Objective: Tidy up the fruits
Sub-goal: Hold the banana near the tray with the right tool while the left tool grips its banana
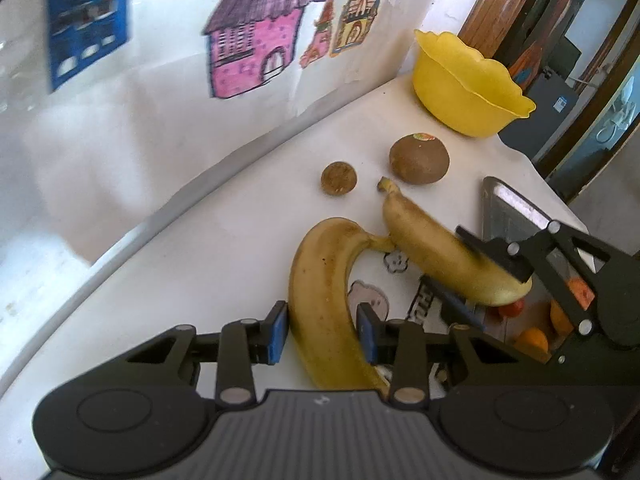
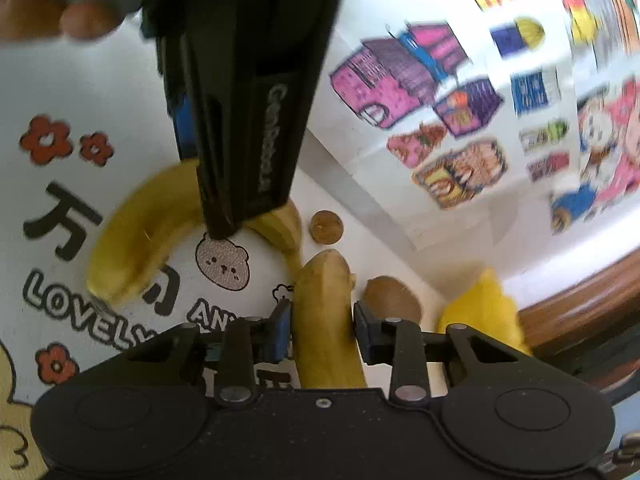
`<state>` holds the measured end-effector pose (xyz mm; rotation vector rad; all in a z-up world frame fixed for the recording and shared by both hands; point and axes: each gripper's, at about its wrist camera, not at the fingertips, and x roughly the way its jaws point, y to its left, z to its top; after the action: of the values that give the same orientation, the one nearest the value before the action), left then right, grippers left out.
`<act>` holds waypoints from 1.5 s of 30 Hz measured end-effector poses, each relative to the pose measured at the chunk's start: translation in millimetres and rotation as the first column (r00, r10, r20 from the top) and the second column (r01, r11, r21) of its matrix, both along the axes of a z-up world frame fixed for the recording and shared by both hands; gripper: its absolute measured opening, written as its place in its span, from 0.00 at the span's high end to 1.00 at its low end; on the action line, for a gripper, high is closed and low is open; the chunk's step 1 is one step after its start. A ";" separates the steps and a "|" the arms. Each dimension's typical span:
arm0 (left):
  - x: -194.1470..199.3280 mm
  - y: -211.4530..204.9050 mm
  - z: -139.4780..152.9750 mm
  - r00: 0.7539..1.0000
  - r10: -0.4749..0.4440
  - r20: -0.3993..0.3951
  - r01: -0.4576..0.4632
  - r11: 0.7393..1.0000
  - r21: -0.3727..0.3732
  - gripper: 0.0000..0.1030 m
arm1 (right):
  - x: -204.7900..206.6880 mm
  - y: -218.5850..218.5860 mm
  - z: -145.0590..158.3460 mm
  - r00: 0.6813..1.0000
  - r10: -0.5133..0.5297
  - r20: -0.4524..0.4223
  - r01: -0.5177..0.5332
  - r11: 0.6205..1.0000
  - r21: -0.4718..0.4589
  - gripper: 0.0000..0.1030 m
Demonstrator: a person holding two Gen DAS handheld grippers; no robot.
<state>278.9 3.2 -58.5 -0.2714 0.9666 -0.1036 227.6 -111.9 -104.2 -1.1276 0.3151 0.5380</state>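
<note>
Two yellow bananas lie on a white printed tablecloth (image 2: 60,92). My left gripper (image 1: 323,332) is shut on the curved banana (image 1: 320,272), its blue pads pressing both sides near the lower end. To the right, my right gripper (image 1: 492,284) is shut on the straighter banana (image 1: 432,252). In the right wrist view that banana (image 2: 324,292) sits between the right gripper's (image 2: 318,330) pads. The left gripper (image 2: 200,192) comes down on the curved banana (image 2: 140,232). A brown kiwi (image 1: 419,158) and a small round brown fruit (image 1: 338,178) lie beyond. A yellow bowl (image 1: 464,80) stands in the far corner.
A wall with coloured paper drawings (image 1: 256,52) borders the table on the left and back. A grey metal tray (image 1: 508,208) lies at the right edge, with small orange fruits (image 1: 532,340) beneath the right gripper. A person's hand (image 2: 80,20) holds the left gripper.
</note>
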 end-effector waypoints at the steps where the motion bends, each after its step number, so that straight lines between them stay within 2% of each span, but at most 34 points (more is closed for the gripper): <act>1: -3.6 2.3 0.4 1.000 0.000 -0.002 0.000 1.000 0.001 0.62 | -1.8 0.6 0.0 1.000 0.003 0.005 -0.003 1.000 -0.010 0.68; 7: -19.5 12.7 0.6 1.000 0.004 0.000 -0.004 1.000 -0.012 0.62 | -9.6 5.1 -2.1 1.000 -0.001 -0.008 0.001 0.999 -0.033 0.67; 9: -21.0 13.4 0.1 1.000 0.005 0.005 -0.005 1.000 -0.014 0.61 | -3.1 5.9 -0.9 0.998 -0.018 -0.058 0.018 1.000 -0.009 0.65; 11: -20.6 11.7 0.6 1.000 0.001 0.012 -0.001 1.000 -0.003 0.61 | 6.2 3.3 4.5 0.988 -0.042 -0.147 0.052 0.997 0.060 0.63; 14: -19.2 8.9 0.3 1.000 -0.013 0.021 0.012 1.000 0.017 0.61 | 30.6 -5.6 19.5 0.954 -0.072 -0.291 0.129 0.974 0.184 0.62; 17: -18.3 9.3 0.3 0.999 -0.022 0.023 0.021 0.999 0.025 0.60 | 58.5 -17.2 27.1 0.897 -0.066 -0.438 0.207 0.936 0.284 0.57; 20: -16.4 7.4 -0.2 0.999 -0.035 0.026 0.034 0.998 0.043 0.59 | 72.9 -24.5 25.5 0.852 -0.021 -0.522 0.237 0.906 0.350 0.49; 21: -15.8 6.1 -0.4 0.999 -0.043 0.029 0.041 0.998 0.054 0.59 | 75.2 -26.0 24.5 0.848 -0.015 -0.530 0.244 0.899 0.364 0.51; 22: -15.5 4.3 -0.5 0.998 -0.052 0.032 0.049 0.996 0.068 0.59 | 76.5 -26.9 25.1 0.849 -0.018 -0.528 0.253 0.891 0.376 0.54; 23: -15.8 3.2 -0.8 0.998 -0.058 0.037 0.055 0.995 0.080 0.59 | 77.3 -28.1 25.2 0.855 -0.025 -0.517 0.258 0.887 0.384 0.61; 27: -19.0 -0.8 -1.1 0.995 -0.074 0.062 0.066 0.991 0.113 0.61 | 69.0 -28.3 24.3 0.877 -0.023 -0.479 0.241 0.885 0.399 0.63; 32: -24.2 5.3 -1.9 0.996 -0.048 0.080 0.043 0.997 0.063 0.64 | 45.7 -24.1 22.4 0.924 -0.013 -0.381 0.176 0.902 0.395 0.64; 36: -28.9 0.6 2.8 0.994 -0.053 0.100 0.043 0.994 0.100 0.65 | 23.5 -16.9 22.8 0.960 0.012 -0.281 0.097 0.924 0.369 0.64; 40: -37.7 -4.2 9.2 0.990 -0.053 0.130 0.033 0.988 0.153 0.66 | 8.1 -18.4 31.7 0.981 0.006 -0.196 0.070 0.922 0.381 0.64; 45: -43.6 -3.6 18.3 0.988 -0.024 0.152 0.003 0.991 0.134 0.66 | 2.2 -27.1 41.9 0.986 -0.007 -0.166 0.077 0.907 0.415 0.64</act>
<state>235.3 -0.4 -40.1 -0.1311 0.8182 -0.0709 229.8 -139.0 -62.3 -0.6576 0.3425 0.6254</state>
